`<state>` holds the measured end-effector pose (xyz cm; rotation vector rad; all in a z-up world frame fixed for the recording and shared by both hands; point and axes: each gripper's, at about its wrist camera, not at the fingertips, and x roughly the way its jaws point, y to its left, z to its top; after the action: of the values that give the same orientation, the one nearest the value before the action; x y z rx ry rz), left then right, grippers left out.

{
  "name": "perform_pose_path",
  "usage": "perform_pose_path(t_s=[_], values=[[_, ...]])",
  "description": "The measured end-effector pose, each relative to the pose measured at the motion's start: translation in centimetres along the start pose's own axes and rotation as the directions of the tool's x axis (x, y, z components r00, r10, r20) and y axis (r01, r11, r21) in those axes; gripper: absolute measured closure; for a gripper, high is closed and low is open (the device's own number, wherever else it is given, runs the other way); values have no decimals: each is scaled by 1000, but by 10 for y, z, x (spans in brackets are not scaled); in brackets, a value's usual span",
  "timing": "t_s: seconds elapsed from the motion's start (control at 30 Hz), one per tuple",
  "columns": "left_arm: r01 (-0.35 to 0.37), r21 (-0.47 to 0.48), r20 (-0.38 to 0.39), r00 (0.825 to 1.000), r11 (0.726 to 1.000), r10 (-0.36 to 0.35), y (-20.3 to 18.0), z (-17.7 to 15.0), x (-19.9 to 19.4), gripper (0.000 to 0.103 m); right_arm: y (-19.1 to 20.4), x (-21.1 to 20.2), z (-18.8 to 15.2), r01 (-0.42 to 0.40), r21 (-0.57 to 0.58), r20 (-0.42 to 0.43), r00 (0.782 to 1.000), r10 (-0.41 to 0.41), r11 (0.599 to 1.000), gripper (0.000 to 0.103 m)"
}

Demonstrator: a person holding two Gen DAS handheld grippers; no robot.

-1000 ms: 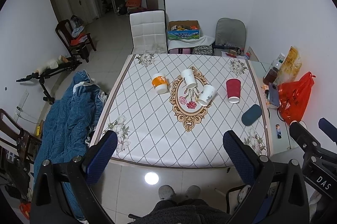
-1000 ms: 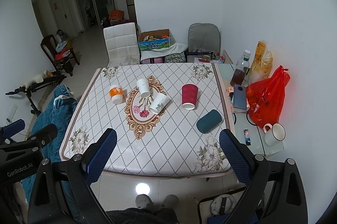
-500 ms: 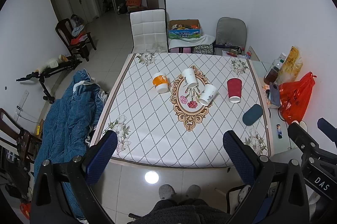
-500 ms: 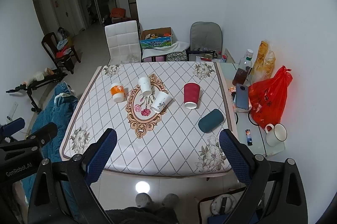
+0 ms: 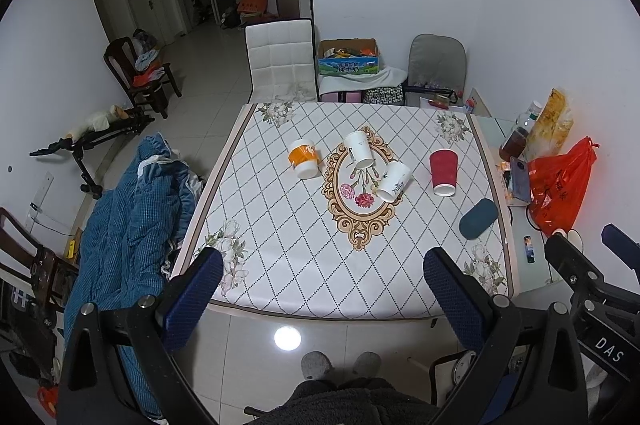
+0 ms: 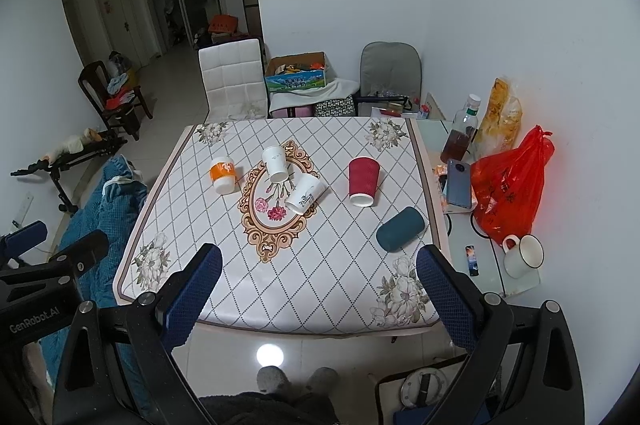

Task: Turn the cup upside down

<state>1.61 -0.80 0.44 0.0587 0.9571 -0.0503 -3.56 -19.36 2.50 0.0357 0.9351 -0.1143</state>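
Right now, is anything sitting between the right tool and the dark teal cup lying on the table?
Nothing visible. The right tool hangs open past the table's near edge, and only bare tablecloth lies between it and the teal cup.

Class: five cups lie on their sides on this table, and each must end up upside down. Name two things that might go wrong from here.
1. The two white cups lie nearly touching, so gripping one may knock the other rolling.
2. The dark teal cup lies near the table's right edge; a nudge from the right hand-held gripper could roll it off.
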Motion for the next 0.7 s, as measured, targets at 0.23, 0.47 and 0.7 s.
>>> perform_pose_path(t_s=[0.23, 0.47, 0.7], values=[[-1, 0, 2, 1000, 1000, 1, 0, 2, 2, 0, 1, 0, 1, 0, 0, -1, 1000, 0, 1000, 3], [1, 0, 3, 1000, 1000, -1, 0, 6, 2, 0, 1, -1, 2, -2, 1, -1, 1000, 2, 1000, 3], [-9, -9, -8, 1000, 1000, 9, 0, 7, 6, 0, -6, 3, 10, -35, 17, -29, 999, 36, 999, 3]])
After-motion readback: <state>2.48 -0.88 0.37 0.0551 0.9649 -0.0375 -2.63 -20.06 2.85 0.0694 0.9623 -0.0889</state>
